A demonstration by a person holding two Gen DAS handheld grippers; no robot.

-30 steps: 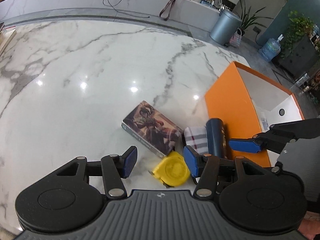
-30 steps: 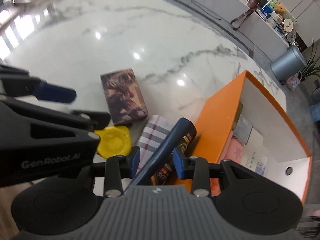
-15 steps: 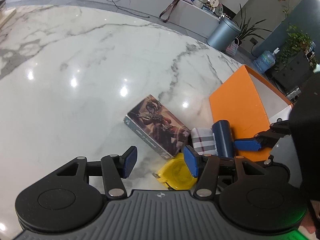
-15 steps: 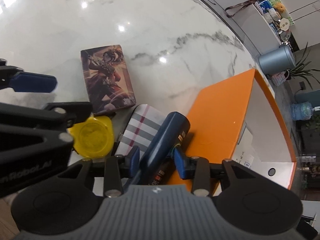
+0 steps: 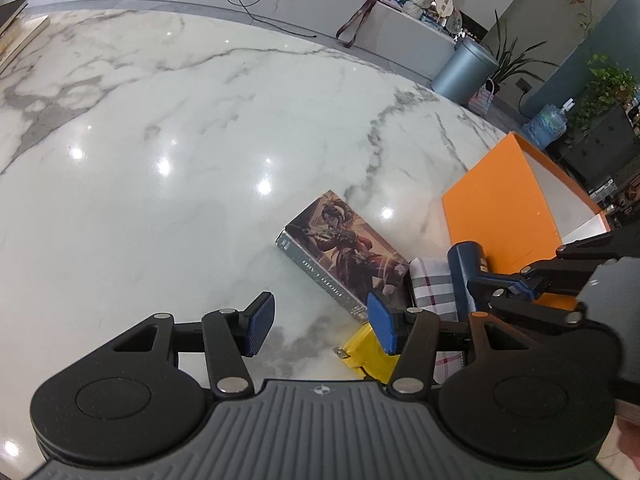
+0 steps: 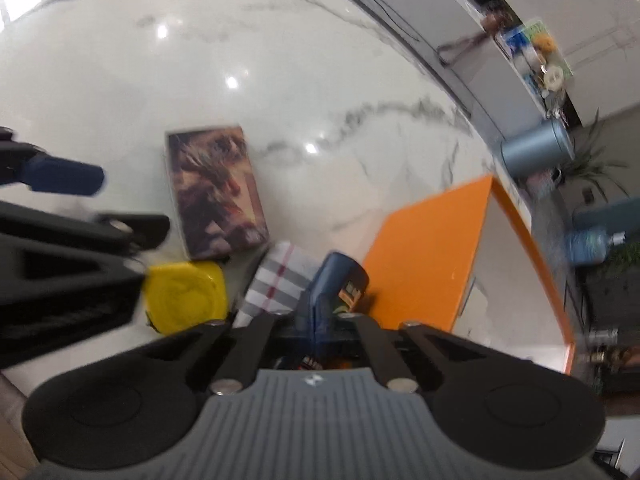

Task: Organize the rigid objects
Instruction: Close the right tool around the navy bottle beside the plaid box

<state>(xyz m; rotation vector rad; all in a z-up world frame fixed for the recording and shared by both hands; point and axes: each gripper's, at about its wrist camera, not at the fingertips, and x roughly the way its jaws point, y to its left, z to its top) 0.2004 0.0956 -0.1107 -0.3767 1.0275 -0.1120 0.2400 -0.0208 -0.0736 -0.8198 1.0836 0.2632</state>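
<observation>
Tabletop (image 5: 200,128): white marble with grey veins, shiny with light spots.
Left hand-held gripper (image 5: 320,322): I hold it low over the tabletop. Its blue pads are spread apart and nothing is between them — just bare marble.
Right hand-held gripper (image 6: 320,316): its jaws have just been closing, and now I see them pinching the dark blue can (image 6: 340,276). The view from this side is blurry.
Dark blue can: it lies on its side, right by the wall of the orange box (image 6: 424,248), and touches the checked cloth (image 6: 280,280).
Orange box: open on top, white inside, at the right edge of the tabletop.
Picture box (image 5: 340,252): flat on the marble, just left of the checked cloth.
Yellow tape measure (image 5: 368,354): near my left hand-held gripper's right pad, partly hidden behind it — close to the picture box.
</observation>
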